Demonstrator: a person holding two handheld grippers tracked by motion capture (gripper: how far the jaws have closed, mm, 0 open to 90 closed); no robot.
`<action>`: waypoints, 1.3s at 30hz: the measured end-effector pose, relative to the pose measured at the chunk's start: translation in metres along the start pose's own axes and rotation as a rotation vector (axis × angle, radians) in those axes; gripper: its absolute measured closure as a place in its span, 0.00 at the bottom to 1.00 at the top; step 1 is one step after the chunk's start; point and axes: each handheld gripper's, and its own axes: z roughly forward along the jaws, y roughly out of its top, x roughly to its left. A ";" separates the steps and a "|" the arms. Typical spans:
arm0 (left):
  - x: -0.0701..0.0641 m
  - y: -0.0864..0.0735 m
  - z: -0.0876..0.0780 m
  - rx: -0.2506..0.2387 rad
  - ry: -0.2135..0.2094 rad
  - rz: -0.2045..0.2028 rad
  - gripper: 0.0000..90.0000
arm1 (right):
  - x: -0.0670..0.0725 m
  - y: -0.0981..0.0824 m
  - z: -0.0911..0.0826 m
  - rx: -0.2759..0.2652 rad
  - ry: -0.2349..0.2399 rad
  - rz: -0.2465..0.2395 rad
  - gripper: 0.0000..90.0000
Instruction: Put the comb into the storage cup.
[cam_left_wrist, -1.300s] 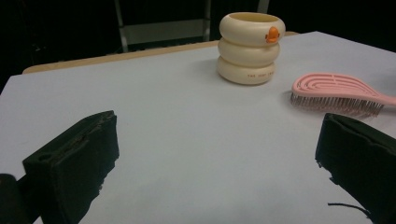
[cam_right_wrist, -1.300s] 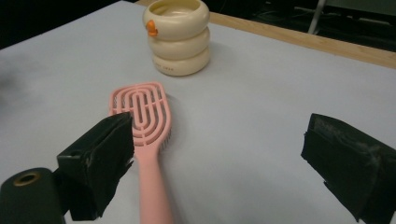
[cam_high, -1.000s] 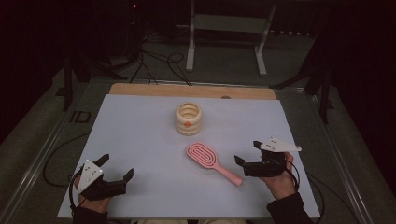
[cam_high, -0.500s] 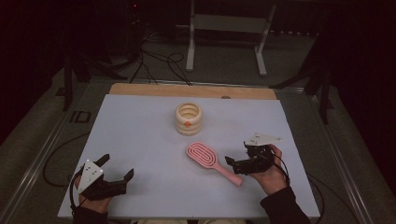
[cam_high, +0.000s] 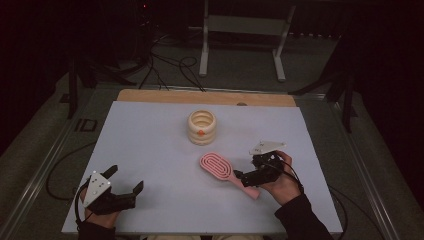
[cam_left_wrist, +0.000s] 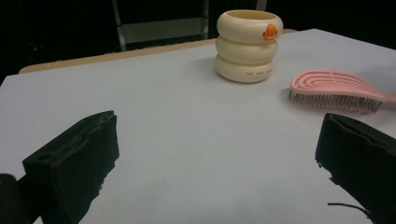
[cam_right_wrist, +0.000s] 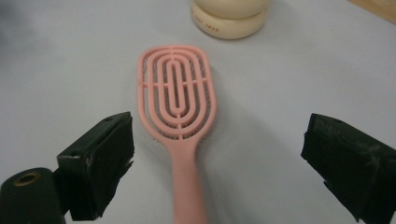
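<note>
Right gripper (cam_right_wrist: 217, 165) hangs wide open, empty, straddling the pink hairbrush (cam_right_wrist: 180, 109) lying bristles-down on the table (cam_high: 150, 145); light, rigid plastic, likely best pinched across its narrow handle

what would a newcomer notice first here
The pink brush stands out, lying bristles down right of the mat's middle, with the right gripper open over its handle, one of the fingers on each side. Behind it, mid-mat, stands a cream ribbed cup with an orange mark. The left gripper rests open at the near left corner.
</note>
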 end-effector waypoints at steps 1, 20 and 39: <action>0.000 0.000 0.000 0.000 0.000 -0.001 0.00 | 0.001 0.001 0.001 0.009 0.002 -0.008 0.09; 0.000 0.000 0.001 0.004 0.001 0.001 0.00 | 0.012 0.004 0.029 0.188 0.050 -0.084 0.10; -0.001 -0.001 0.002 0.014 0.002 0.000 0.00 | 0.015 0.007 0.062 0.370 0.090 -0.138 0.12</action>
